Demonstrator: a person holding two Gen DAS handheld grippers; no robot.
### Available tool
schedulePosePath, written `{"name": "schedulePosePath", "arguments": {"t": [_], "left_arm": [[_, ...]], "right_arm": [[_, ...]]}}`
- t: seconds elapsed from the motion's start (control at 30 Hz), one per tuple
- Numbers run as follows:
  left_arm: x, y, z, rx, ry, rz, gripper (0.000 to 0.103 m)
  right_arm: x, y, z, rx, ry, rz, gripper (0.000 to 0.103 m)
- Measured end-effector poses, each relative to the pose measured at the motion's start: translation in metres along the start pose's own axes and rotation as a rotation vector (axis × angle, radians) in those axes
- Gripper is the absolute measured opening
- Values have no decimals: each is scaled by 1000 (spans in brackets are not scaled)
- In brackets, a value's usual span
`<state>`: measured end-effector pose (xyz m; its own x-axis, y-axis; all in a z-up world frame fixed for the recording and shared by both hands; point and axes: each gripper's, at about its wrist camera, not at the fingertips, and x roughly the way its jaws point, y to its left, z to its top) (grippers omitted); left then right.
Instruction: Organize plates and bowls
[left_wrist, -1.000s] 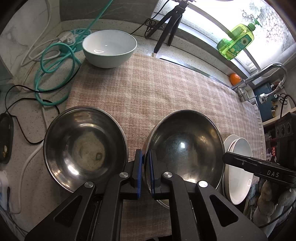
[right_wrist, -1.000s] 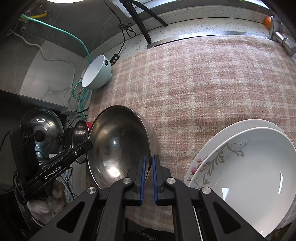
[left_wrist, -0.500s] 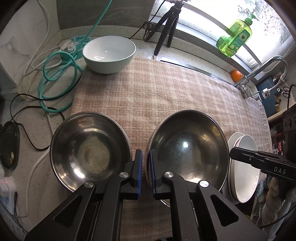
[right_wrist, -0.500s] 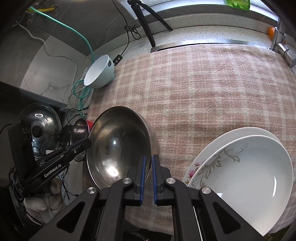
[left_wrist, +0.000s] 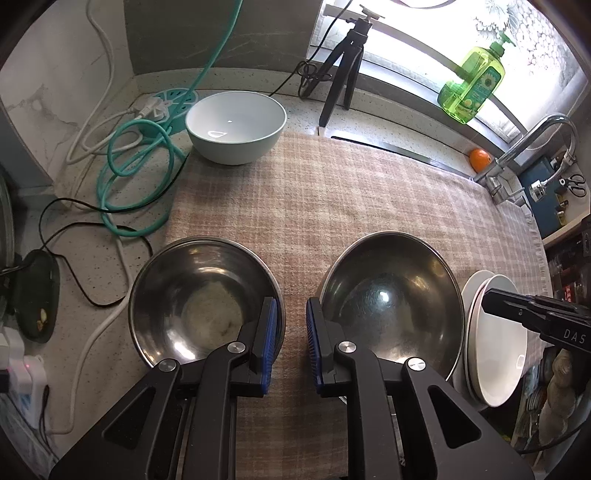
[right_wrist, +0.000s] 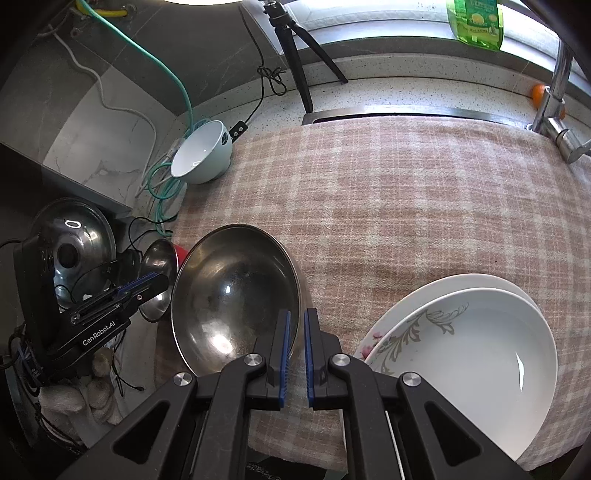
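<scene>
Left tongs (left_wrist: 290, 338) over checked cloth (left_wrist: 351, 199), jaws just opening with only cloth in the gap, steel bowl (left_wrist: 199, 299) at left, second steel bowl (left_wrist: 391, 299) at right, stacked white plates (left_wrist: 495, 354) beyond, white bowl (left_wrist: 236, 125) far back, right tongs (left_wrist: 491, 302) tip over plates

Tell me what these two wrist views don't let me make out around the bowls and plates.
- Lower plate: right wrist view, mostly covered by the upper plate; its pattern shows only at the rim.
- Right steel bowl: left wrist view, near rim hidden behind the left gripper.
- Soap bottle: right wrist view, cut off by the top edge.
</scene>
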<state>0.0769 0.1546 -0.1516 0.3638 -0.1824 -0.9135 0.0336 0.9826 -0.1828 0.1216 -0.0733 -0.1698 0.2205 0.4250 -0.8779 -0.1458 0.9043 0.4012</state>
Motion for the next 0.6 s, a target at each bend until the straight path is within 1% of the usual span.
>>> {"name": "schedulePosePath", "arguments": {"t": [0.33,0.43,0.53,0.6], "left_arm": [[-11,5,1,-9,-25,10,15],[-14,6,1,-6,-35,18,15],[-18,6,0,2,-47,31,15],[-20,8,-1,-5,-52,26,15]], "right_arm": [[-6,20,5,-71,-31,-40,7],[-7,28,7,-104,-46,-66,7],[-8,35,10,-128,-55,-67,7],[-8,41,13,-142,-57,-66,8]]}}
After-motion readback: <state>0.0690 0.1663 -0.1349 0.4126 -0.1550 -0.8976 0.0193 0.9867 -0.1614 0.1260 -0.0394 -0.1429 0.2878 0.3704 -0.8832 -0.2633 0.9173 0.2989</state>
